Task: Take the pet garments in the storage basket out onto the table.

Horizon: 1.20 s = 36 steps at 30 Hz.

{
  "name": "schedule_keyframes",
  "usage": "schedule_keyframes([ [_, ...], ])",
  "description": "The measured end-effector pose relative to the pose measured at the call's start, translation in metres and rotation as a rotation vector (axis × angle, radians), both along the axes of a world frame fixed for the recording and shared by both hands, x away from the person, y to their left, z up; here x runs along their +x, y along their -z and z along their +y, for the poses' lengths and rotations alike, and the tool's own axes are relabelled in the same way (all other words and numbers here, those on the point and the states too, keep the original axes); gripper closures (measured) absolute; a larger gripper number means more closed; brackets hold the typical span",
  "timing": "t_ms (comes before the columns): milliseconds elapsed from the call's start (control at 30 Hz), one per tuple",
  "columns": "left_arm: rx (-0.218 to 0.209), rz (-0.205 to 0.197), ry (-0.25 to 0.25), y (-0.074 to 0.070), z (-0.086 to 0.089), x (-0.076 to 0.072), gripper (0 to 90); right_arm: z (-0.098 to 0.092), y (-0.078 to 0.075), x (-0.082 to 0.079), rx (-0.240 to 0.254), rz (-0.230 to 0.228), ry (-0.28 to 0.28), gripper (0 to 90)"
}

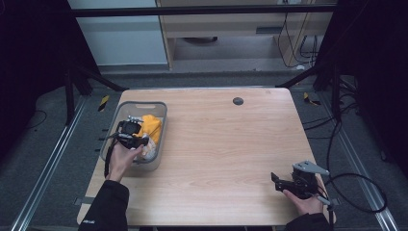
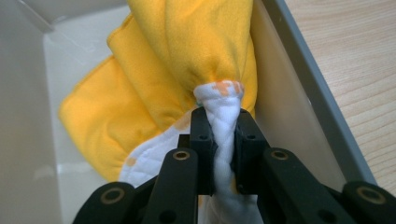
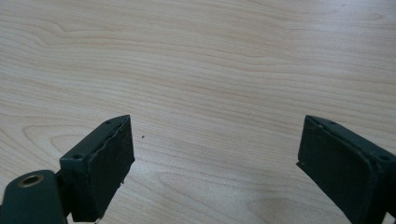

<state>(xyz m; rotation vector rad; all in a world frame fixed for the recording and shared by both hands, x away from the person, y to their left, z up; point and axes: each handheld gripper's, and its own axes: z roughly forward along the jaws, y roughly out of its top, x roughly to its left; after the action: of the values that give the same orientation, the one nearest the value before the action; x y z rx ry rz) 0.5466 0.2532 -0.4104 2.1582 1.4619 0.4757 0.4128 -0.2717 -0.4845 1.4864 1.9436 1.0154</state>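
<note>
1. The high view is dim and soft; only the table (image 1: 226,144) is evenly lit, while the surroundings sink into near black.
2. In the left gripper view the yellow cloth (image 2: 187,56) is bright and sharp, and the nearest black parts blur slightly.
3. The right gripper view is evenly lit, perhaps from overhead, with faint shadows.

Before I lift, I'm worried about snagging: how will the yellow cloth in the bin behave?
Probably floppy: the cloth bunches into folds where the left gripper pinches its white quilted side. Likely light, so it should hang and drape. It may drag on the bin wall it presses against.
</note>
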Motion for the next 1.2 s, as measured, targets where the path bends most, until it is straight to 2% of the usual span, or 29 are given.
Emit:
schedule_keyframes([
  [167, -0.015, -0.026, 0.007, -0.016, 0.005, -0.003, 81.1, 0.0, 0.0, 0.0, -0.002, -0.002, -0.002, 10.5],
  [200, -0.015, -0.026, 0.007, -0.016, 0.005, -0.003, 81.2, 0.0, 0.0, 0.0, -0.002, -0.002, -0.002, 10.5],
  [300, -0.017, -0.056, 0.014, -0.029, 0.007, -0.009, 81.2, 0.0, 0.0, 0.0, -0.006, -0.003, -0.002, 10.5],
  [333, -0.017, -0.056, 0.014, -0.029, 0.007, -0.009, 81.2, 0.0, 0.0, 0.0, -0.006, -0.003, -0.002, 10.5],
  [367, -0.013, -0.068, 0.019, -0.036, 0.008, -0.011, 81.2, 0.0, 0.0, 0.0, -0.002, -0.001, 0.001, 10.5],
  [400, -0.013, -0.068, 0.019, -0.036, 0.008, -0.011, 81.2, 0.0, 0.0, 0.0, -0.002, -0.001, 0.001, 10.5],
  [500, -0.013, -0.107, 0.026, -0.05, 0.011, -0.017, 81.3, 0.0, -0.001, 0.0, 0.002, -0.003, 0.0, 10.5],
  [800, -0.012, -0.133, 0.042, -0.069, 0.012, -0.025, 81.3, -0.001, -0.001, -0.001, -0.003, -0.014, 0.004, 10.6],
  [933, -0.029, -0.147, 0.051, -0.078, 0.013, -0.03, 81.3, -0.001, -0.001, -0.001, -0.007, -0.018, 0.005, 10.6],
  [1000, -0.036, -0.168, 0.062, -0.083, 0.012, -0.034, 81.3, -0.001, -0.001, -0.001, -0.009, -0.021, 0.005, 10.6],
  [1200, -0.041, -0.194, 0.094, -0.092, 0.007, -0.042, 81.3, -0.001, -0.001, -0.001, -0.012, -0.026, 0.005, 10.5],
])
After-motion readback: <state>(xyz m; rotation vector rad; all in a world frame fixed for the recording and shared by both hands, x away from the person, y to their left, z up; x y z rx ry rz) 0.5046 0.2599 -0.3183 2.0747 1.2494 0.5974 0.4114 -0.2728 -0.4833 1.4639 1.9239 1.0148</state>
